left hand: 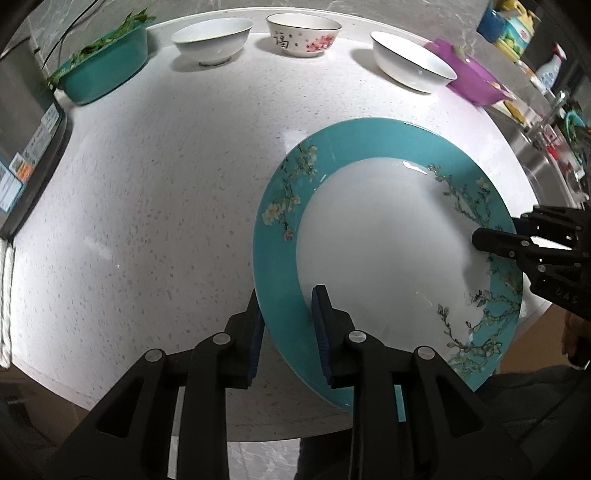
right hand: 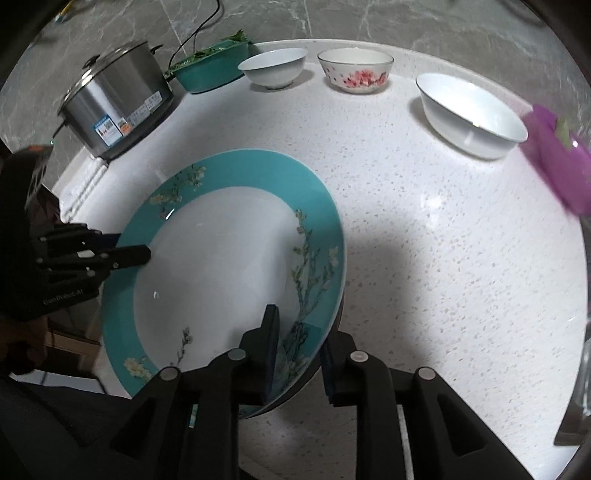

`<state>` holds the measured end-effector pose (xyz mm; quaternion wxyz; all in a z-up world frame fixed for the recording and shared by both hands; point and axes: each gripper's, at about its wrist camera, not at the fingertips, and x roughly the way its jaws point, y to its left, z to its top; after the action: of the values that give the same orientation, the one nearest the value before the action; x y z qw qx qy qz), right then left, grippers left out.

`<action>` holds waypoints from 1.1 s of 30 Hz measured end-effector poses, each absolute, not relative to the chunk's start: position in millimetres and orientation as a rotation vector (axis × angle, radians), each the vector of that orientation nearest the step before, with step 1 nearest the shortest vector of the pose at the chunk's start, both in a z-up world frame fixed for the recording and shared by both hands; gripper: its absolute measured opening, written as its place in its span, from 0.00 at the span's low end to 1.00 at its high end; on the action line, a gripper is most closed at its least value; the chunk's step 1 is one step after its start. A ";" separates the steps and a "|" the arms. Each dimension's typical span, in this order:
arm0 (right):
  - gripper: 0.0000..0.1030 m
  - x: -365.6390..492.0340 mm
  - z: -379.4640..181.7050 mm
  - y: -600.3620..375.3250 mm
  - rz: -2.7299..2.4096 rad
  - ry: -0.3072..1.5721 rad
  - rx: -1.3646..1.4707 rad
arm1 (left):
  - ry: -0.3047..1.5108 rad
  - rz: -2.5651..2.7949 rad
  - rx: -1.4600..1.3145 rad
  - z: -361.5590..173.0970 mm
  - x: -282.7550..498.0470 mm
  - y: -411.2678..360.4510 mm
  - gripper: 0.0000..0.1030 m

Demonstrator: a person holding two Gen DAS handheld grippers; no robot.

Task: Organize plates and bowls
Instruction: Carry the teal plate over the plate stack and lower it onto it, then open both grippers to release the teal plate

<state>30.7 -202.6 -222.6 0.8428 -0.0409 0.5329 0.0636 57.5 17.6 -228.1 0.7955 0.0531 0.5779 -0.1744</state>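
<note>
Left gripper [left hand: 286, 332]: we are seeing its two blue-padded fingers [left hand: 320, 332] straddling the near-left rim of the large round teal-rimmed ceramic plate with a white centre and painted blossom branches [left hand: 376, 258], one pad under the rim, one over the white well; a narrow gap is showing at the pads, so we are reading the jaws as slightly parted and loose around the rim, not clamping. Right gripper [right hand: 295, 347]: we are seeing the same picture on the opposite rim, fingers either side of the blossom band, a sliver of space at the outer pad. The plate is sitting low over the white speckled stone counter [left hand: 147, 206], near its front edge; whether its foot is fully resting we cannot tell. We are judging this as the set-down of the plate. To finish well, we are advising both jaws widen evenly before either hand draws back, and that the fingers back out along the rim's plane so the under-pads are not tipping the plate. Further out along the back edge: a plain white bowl [left hand: 212, 38], a white bowl with pink blossom print [left hand: 303, 35], and a wider white bowl with a dark rim line [left hand: 412, 66], all well apart from the plate.
</note>
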 end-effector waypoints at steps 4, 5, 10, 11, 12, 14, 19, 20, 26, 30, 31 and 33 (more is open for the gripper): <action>0.28 30.0 -226.5 -195.9 0.099 1.125 -0.152 | 1.227 -0.389 0.148 -227.1 57.2 14.4 0.24; 0.29 30.0 -227.6 -195.0 0.088 1.127 -0.163 | 1.224 -0.394 0.156 -227.1 57.8 13.5 0.24; 0.32 30.2 -228.9 -194.4 0.058 1.122 -0.162 | 1.206 -0.414 0.187 -227.6 59.4 12.3 0.27; 0.32 30.5 -229.0 -193.6 0.052 1.120 -0.164 | 1.203 -0.417 0.188 -227.9 60.3 12.7 0.29; 0.33 30.8 -229.3 -192.9 0.047 1.118 -0.167 | 1.201 -0.414 0.189 -228.3 61.0 13.4 0.36; 0.34 29.5 -229.7 -193.2 0.035 1.116 -0.155 | 1.198 -0.409 0.183 -228.8 62.8 17.4 0.51; 0.44 30.6 -229.7 -195.3 0.013 1.113 -0.121 | 1.174 -0.396 0.140 -221.9 72.9 29.2 0.56; 0.47 30.9 -229.0 -196.4 0.011 1.111 -0.111 | 1.167 -0.396 0.132 -219.1 75.7 31.8 0.59; 0.64 26.9 -210.6 -208.7 0.003 1.059 -0.054 | 1.123 -0.391 0.066 -187.3 111.2 43.8 0.68; 0.65 29.4 -180.8 -248.9 -0.031 1.003 0.080 | 1.083 -0.457 -0.008 -152.1 151.5 31.6 0.71; 0.65 32.7 -172.0 -262.9 -0.040 0.987 0.116 | 1.069 -0.489 -0.033 -143.2 164.5 22.8 0.72; 0.67 40.9 -155.0 -289.4 -0.069 0.959 0.167 | 1.073 -0.537 -0.082 -134.7 189.7 5.5 0.73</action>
<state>40.9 -289.4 -155.0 0.8834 0.0802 0.4605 -0.0331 189.7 5.5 -134.7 0.8247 -0.0387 0.5046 -0.2525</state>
